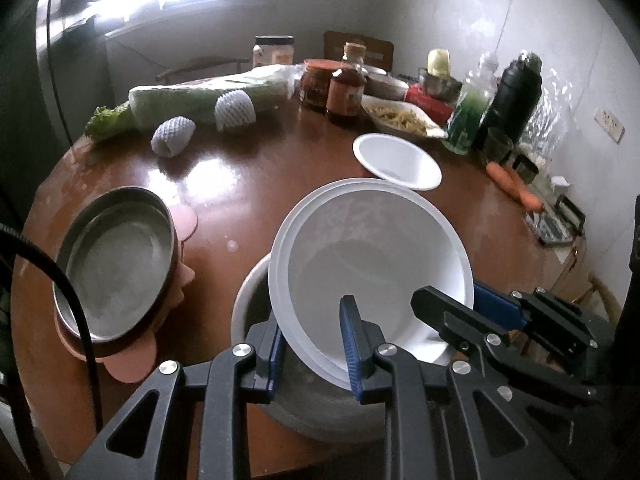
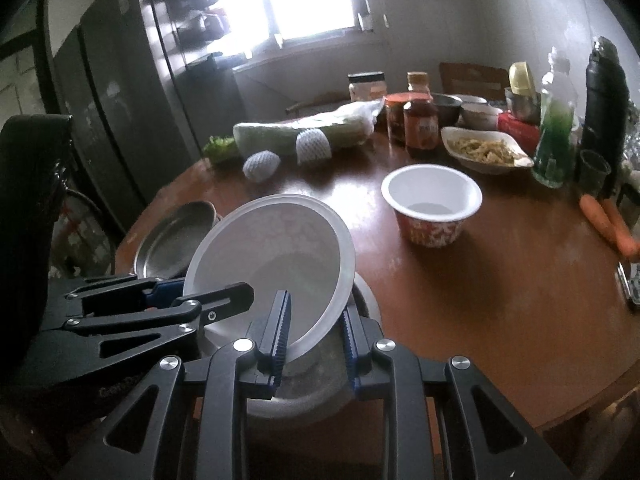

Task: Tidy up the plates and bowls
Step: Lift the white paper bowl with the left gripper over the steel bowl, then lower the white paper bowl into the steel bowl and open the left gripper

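Note:
A translucent white plastic bowl (image 1: 372, 248) (image 2: 272, 256) hangs tilted just above a grey bowl with a pale rim (image 1: 248, 292) (image 2: 362, 292) near the table's front edge. My left gripper (image 1: 314, 350) (image 2: 208, 292) is shut on the white bowl's near rim. My right gripper (image 2: 314, 336) (image 1: 456, 300) is shut on the same bowl's rim from the other side. A metal plate (image 1: 116, 264) (image 2: 176, 236) lies on a brown dish to the left. A white paper bowl with a red pattern (image 1: 400, 160) (image 2: 432, 200) stands further back.
The round brown table (image 1: 240, 184) carries a wrapped cabbage (image 1: 208, 96), two foam nets, sauce jars (image 1: 346, 92), a dish of noodles (image 1: 404, 120), a green bottle, a black flask (image 1: 512, 96) and carrots (image 1: 516, 188) along its back and right side.

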Demonstrator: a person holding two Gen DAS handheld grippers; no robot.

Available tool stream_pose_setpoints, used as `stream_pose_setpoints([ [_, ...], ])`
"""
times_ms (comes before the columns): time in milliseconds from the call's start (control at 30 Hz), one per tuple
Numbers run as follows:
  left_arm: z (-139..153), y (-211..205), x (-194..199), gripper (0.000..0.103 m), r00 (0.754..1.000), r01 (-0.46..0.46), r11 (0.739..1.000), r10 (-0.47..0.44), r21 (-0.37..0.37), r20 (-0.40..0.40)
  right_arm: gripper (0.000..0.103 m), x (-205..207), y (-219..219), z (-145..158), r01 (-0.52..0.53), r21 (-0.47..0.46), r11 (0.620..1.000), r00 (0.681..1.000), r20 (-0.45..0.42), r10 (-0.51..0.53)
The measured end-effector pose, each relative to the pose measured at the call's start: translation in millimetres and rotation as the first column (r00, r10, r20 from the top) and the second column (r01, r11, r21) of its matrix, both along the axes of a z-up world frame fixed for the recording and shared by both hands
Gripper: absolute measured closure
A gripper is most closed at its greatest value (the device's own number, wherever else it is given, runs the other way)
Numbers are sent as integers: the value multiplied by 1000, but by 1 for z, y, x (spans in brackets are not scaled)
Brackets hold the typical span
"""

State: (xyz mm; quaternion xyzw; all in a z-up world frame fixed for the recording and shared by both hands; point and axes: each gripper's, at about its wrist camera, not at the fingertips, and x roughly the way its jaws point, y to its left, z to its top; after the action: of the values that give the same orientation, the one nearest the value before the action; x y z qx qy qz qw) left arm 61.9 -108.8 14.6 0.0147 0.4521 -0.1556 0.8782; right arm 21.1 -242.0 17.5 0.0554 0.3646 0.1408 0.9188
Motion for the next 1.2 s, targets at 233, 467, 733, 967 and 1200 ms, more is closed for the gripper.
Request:
stream_pose_setpoints([
  [233,-14,2,0,78,999,-3,1000,4,24,-33,77,1,2,-17,-20,5,1000,998,-57,20],
  [467,-19,3,1,78,999,2,999,-1,32,-48,77,2,4,-23,-26,0,1000,997,-75,26],
  [733,-23,1,2,78,998,5,999,-3,37,-60,76,3,4,-28,-24,-1,1000,995,-93,24],
  [967,-23,1,2,77,998,7,999,-4,39,-60,76,5,3,-28,-19,0,1000,995,-99,19],
  [1200,-24,2,2,77,998,9,999,-6,39,-63,76,5,2,-29,-19,-2,1000,995,-100,19],
])
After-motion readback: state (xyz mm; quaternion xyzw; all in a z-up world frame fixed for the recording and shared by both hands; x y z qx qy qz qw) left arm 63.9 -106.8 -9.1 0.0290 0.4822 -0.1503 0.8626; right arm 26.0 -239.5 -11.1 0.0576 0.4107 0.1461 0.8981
